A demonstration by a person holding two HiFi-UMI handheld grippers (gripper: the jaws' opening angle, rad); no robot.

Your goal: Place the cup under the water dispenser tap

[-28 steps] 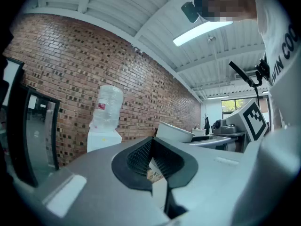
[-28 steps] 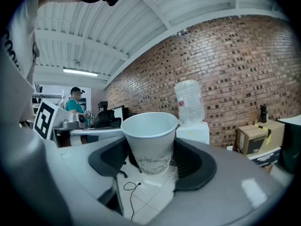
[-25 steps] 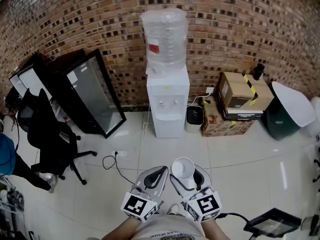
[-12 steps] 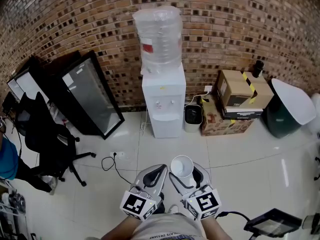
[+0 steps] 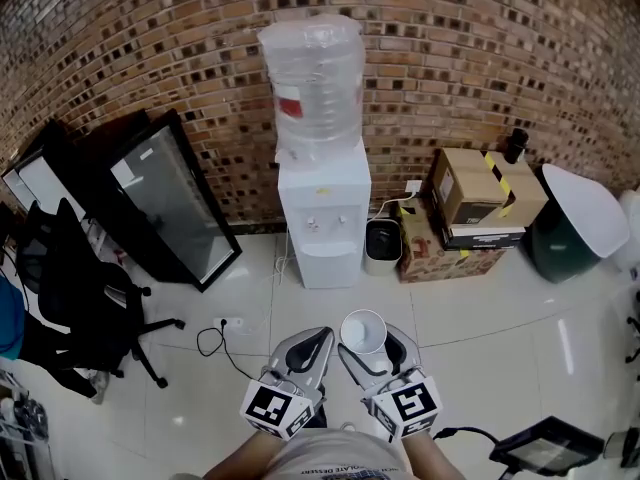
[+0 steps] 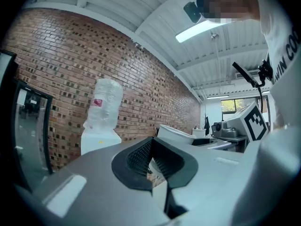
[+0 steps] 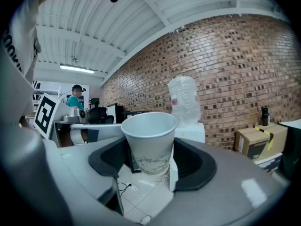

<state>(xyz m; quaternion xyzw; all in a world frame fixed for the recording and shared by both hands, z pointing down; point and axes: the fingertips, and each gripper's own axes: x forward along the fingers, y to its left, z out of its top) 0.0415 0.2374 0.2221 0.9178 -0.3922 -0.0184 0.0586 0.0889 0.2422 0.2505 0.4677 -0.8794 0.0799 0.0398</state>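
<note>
my right claw (image 7: 150,163) is pinching a white paper cup (image 7: 149,138) low on its wall, one black pad on each side. the cup stands upright, mouth up, and the head view shows its inside empty. my left claw (image 6: 151,160) has its black ribbed pads pressed together with nothing between them. in the head view both claws sit side by side at the lower centre of the frame, the cup just above the right one.

at the upper centre stands a white floor-standing water dispenser (image 5: 322,218), topped by an upturned clear plastic bottle (image 5: 310,78) wrapped in film, with a red label. the cup is well apart from it, lower in the frame, with bare floor between. just right of the dispenser sits a small white bin with a dark top (image 5: 381,244). next come stacked brown cardboard boxes (image 5: 480,198) closed with yellow-and-black tape, then a dark green bin with a white lid (image 5: 575,230). i cannot see what any of these hold.

the floor is glossy white tile (image 5: 480,318), backed by a red-brown brick wall (image 5: 480,58). black-framed glass panels (image 5: 165,203) lean on the wall at the left, with a black office chair (image 5: 85,308) below them and a black cable (image 5: 222,336) on the tiles.

the cup is plain white with a rolled rim and a faint grey pattern round its lower wall.
</note>
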